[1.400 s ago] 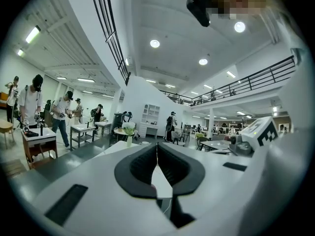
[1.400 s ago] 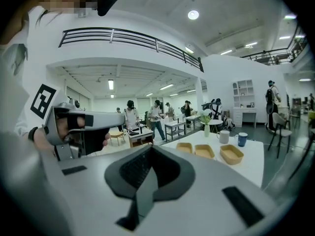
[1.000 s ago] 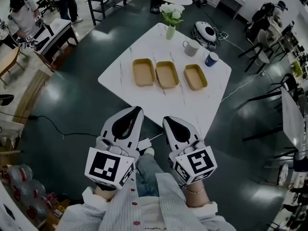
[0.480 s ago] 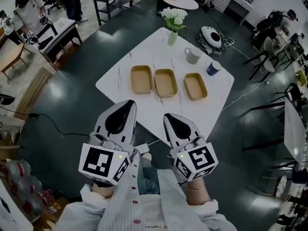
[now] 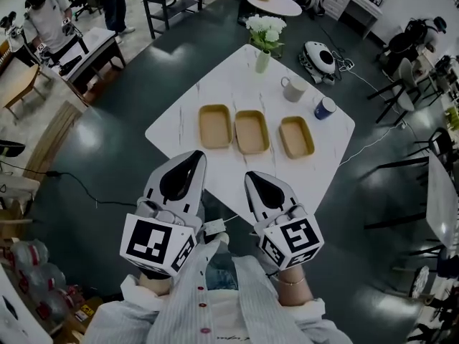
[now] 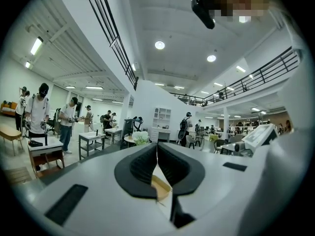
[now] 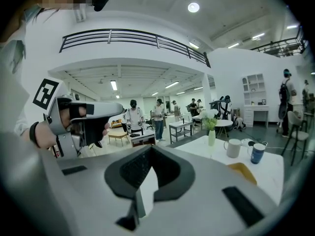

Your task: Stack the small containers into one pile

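We hold both claws low and close to our body, off the near edge of the bench (image 5: pixel 231 77) and well apart from the things to be stacked. The left claw (image 5: pixel 192 162) has its jaws pressed together with nothing between them, and the right claw (image 5: pixel 256 181) is likewise closed and empty. The three small tan containers lie open side up in a row across the middle of the bench: the left container (image 5: pixel 214 126) and the middle container (image 5: pixel 252 131) just beside each other, and the right container (image 5: pixel 296 137) near them, turned slightly. None sits inside another yet, so we judge the step in hand to be the first reach. To do it well, we should part the jaws before arriving, not over the rim, and come down on one wall of an end container so that one jaw goes inside and one outside. We should lift it fully clear before carrying it across, square it with the neighbour, and lower it rather than drop it. These containers look light and thin-walled, and the bench top looks smooth, so the receiving one may slide; the free claw can steady it. On the far side stand a mug (image 5: pixel 292 89), a blue cup (image 5: pixel 324 107) and a vase (image 5: pixel 262 61), so we should keep our sweep short of them.
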Motion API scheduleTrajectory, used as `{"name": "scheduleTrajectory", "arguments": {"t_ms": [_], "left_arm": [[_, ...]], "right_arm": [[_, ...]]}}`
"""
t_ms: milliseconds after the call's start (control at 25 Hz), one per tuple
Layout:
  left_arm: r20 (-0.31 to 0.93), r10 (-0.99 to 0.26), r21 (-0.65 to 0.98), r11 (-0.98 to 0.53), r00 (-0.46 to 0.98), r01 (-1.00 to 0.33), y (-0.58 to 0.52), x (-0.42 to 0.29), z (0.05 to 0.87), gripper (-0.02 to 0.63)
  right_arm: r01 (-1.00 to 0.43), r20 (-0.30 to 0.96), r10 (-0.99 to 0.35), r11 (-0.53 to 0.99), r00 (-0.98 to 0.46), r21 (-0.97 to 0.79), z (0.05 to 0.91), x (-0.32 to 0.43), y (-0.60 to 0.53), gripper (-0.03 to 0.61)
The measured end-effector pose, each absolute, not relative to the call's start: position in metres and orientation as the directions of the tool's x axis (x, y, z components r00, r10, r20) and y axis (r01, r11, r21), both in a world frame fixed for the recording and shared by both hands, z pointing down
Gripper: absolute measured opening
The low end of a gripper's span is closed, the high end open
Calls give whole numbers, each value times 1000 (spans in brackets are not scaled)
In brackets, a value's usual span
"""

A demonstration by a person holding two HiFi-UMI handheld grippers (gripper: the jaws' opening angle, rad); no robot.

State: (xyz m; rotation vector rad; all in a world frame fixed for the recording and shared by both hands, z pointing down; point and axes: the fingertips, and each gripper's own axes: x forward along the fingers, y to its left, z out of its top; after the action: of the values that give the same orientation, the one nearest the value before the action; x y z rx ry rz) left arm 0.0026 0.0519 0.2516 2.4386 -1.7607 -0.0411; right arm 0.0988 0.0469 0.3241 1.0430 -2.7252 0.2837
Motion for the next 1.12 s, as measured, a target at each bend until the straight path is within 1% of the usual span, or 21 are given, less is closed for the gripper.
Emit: {"name": "scheduleTrajectory", "arguments": {"t_ms": [320,720,920,1120], "left_arm": [[41,-920,136,-382,391,-914,-25,-22,251,20],[50,-837,142,-534,545,-834,-127,-42,255,20],[60,-779,146,-612,624,-777,-154,-41,262,20],[72,-752,150,-642,655,-752,-167,-47,273,20]], "right_arm": [[-726,282,-681,682,-676,-91,328,74,-19,11],[-820,299,-771,566,-562,-82,333,49,-108,11],[-866,306,-815,493,-492,-78,337,46,-131,11],[-890,330,-831,449,-448,-77,349,44,-142,12]]}}
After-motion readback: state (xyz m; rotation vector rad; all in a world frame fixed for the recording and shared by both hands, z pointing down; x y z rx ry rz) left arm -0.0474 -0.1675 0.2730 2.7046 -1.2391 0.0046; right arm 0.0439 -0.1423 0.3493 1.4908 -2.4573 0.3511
